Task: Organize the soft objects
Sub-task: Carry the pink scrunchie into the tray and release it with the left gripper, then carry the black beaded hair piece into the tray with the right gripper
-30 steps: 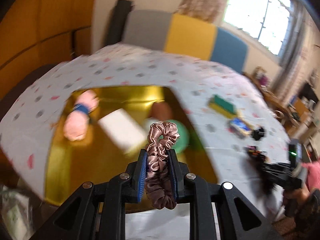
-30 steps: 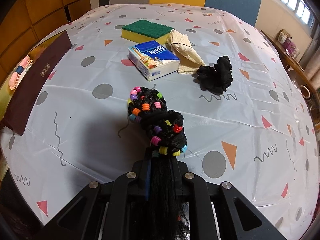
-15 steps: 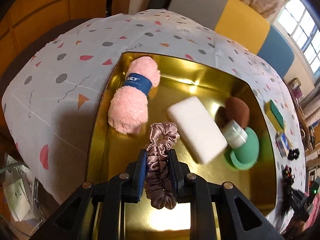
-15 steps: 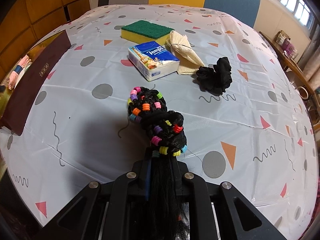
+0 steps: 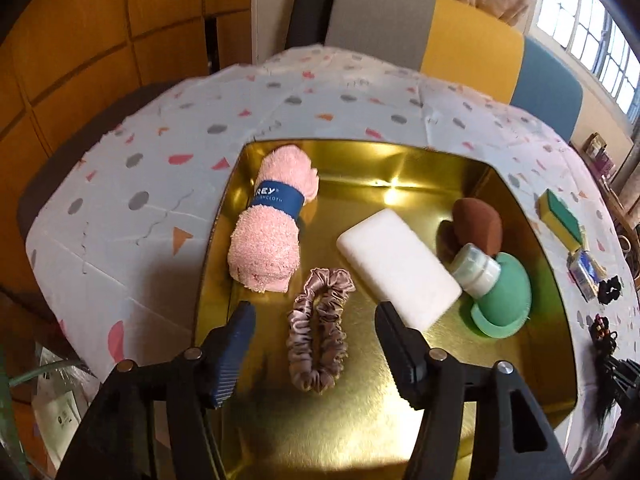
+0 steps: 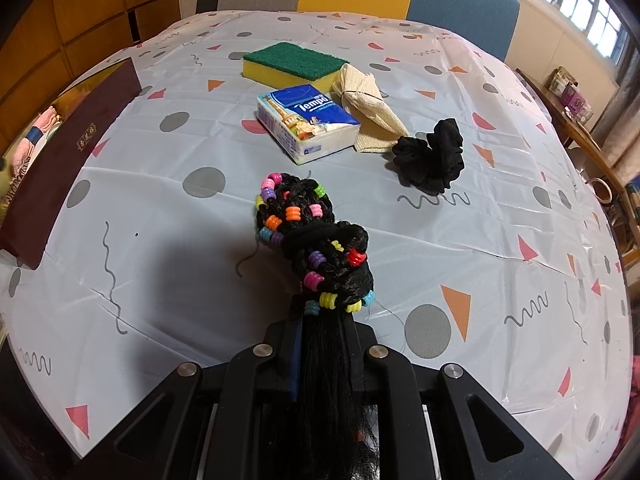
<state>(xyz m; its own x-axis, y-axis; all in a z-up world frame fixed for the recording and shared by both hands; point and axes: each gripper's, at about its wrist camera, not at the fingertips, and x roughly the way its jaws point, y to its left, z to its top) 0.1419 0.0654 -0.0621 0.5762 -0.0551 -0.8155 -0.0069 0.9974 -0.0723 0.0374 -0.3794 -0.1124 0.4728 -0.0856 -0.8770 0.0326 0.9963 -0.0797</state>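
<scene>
In the left wrist view, my left gripper (image 5: 312, 320) is open above the gold tray (image 5: 360, 432). A mauve satin scrunchie (image 5: 318, 334) lies on the tray floor between the spread fingers, free of them. A rolled pink towel (image 5: 270, 236), a white sponge block (image 5: 398, 264), a brown puff (image 5: 478, 226) and a green puff with a small jar (image 5: 500, 296) also lie in the tray. In the right wrist view, my right gripper (image 6: 326, 320) is shut on a black braided hairpiece with coloured beads (image 6: 312, 236), over the tablecloth.
On the tablecloth in the right wrist view lie a green-and-yellow sponge (image 6: 294, 62), a Tempo tissue pack (image 6: 308, 120), a beige cloth (image 6: 370, 106) and a black scrunchie (image 6: 430, 156). A dark red box lid (image 6: 68, 152) stands along the tray's edge at left.
My left gripper has opened and let go of the mauve scrunchie, which now lies in the tray. The right gripper holds still with the beaded hairpiece.
</scene>
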